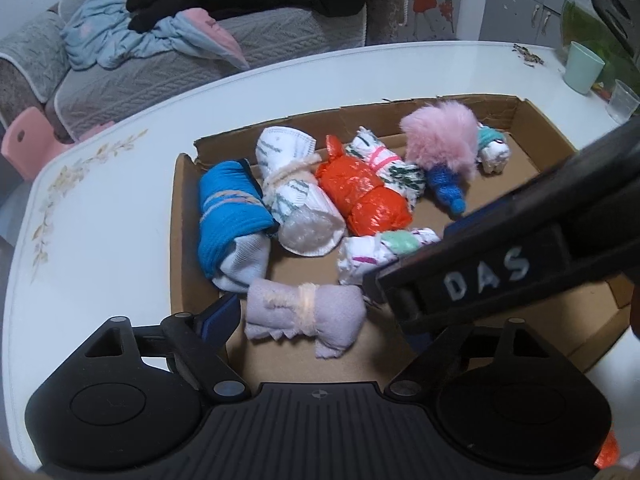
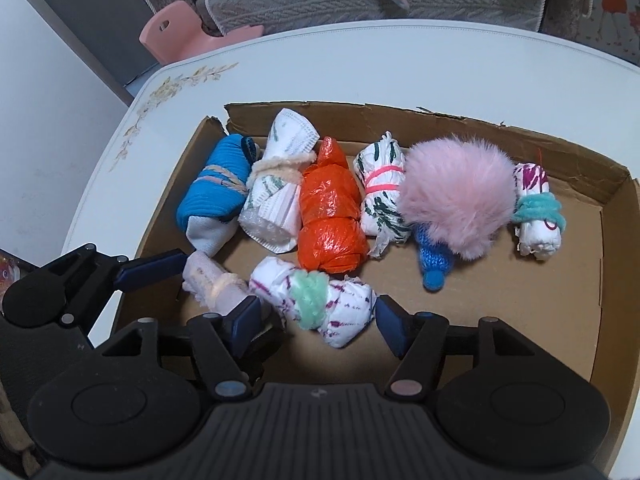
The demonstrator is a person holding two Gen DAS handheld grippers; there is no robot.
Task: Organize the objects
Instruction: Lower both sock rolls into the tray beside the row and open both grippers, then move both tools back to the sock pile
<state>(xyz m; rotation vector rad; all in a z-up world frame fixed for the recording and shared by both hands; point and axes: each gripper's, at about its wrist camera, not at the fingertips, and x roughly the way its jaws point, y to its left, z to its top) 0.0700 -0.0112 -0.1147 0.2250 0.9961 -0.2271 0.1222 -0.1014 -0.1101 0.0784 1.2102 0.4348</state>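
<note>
Behind the white worktop a grey sofa is carrying a heap of pale blue and black clothes, and a green cup is standing far off to my right.

Through the left wrist camera, my left tongs are standing spread, their pads clear of the lilac bundle lying loose between them on the floor of the cardboard tray. It is looking like soft, light cloth tied at the waist with a fuzzy cord, so I judge the tied middle to be the firmest place to pinch; the flared ends would probably just crumple. Beyond it the other bundles are lying in a row, and my right tool is crossing in front from the right, hiding my right-hand finger.

Through the right wrist camera, my right tongs are also parted, straddling the white bundle with purple marks, neither pad pressing it. Its mint cord is wrapping the middle, just ahead of my fingers; I would close there, gently, since paper or thin cloth may slip and squash. To my left, the left tongs are sitting around the lilac bundle. Further ahead, the orange plastic roll is looking slick, and the pink pompom very light.
</note>
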